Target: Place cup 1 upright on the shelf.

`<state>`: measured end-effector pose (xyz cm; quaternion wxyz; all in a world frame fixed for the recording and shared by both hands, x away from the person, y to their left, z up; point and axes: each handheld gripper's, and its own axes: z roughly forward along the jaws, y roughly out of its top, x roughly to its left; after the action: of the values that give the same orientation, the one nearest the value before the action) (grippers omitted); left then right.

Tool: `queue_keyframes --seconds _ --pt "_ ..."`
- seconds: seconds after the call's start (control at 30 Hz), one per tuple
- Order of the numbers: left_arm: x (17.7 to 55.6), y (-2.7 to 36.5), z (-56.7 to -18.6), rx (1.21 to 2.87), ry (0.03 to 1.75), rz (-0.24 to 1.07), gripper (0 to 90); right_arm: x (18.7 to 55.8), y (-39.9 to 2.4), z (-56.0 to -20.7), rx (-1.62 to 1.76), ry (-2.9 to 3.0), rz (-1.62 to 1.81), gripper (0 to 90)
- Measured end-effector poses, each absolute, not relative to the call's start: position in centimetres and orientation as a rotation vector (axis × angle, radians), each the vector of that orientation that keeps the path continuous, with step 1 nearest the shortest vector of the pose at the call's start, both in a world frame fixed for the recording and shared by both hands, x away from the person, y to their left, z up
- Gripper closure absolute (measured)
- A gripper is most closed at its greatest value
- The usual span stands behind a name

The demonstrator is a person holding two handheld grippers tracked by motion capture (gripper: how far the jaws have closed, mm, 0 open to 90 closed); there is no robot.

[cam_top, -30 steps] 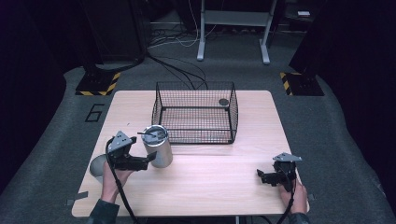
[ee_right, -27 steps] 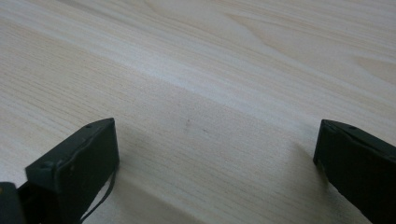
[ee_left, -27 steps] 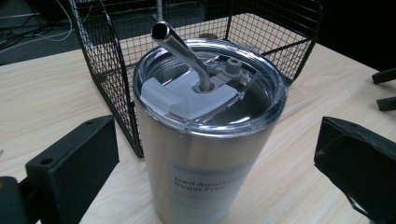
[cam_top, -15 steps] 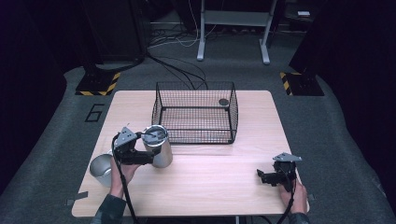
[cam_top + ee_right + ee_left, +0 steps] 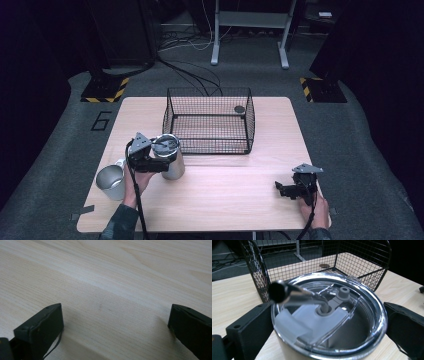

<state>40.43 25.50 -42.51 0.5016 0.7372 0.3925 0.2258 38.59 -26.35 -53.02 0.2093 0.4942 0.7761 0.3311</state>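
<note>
Left gripper view: tumbler (image 5: 329, 322) between the fingers (image 5: 249, 332).

Pale wood-grain tabletop (image 5: 120, 272), matt, smooth, fine streaks in the grain. Brushed metal tumbler (image 5: 172, 162), dull satin sheen on the wall. Clear glossy plastic lid (image 5: 362, 315) on it, bright rim reflections; grey matt rubber-like stopper (image 5: 343, 292) and frosted white plastic slider (image 5: 297, 320) set in the lid. Shiny polished metal straw (image 5: 294, 293) through the lid. Second metal cup (image 5: 111, 181), smooth, soft grey shine. Thin black wire basket (image 5: 210, 120), fine mesh, matt coating. Left tool (image 5: 329, 330) and right tool (image 5: 115, 325) of matt black plastic, slightly rough, small screw holes. Grey carpet-like floor (image 5: 350, 125), coarse and dull.
</note>
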Motion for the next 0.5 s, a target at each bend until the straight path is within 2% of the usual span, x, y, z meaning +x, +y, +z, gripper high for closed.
queue_keyframes --seconds 0.5 --pt "41.20 24.97 -42.95 1.800 0.949 0.552 0.6 38.60 -26.36 -53.02 1.373 2.159 0.922 0.0"
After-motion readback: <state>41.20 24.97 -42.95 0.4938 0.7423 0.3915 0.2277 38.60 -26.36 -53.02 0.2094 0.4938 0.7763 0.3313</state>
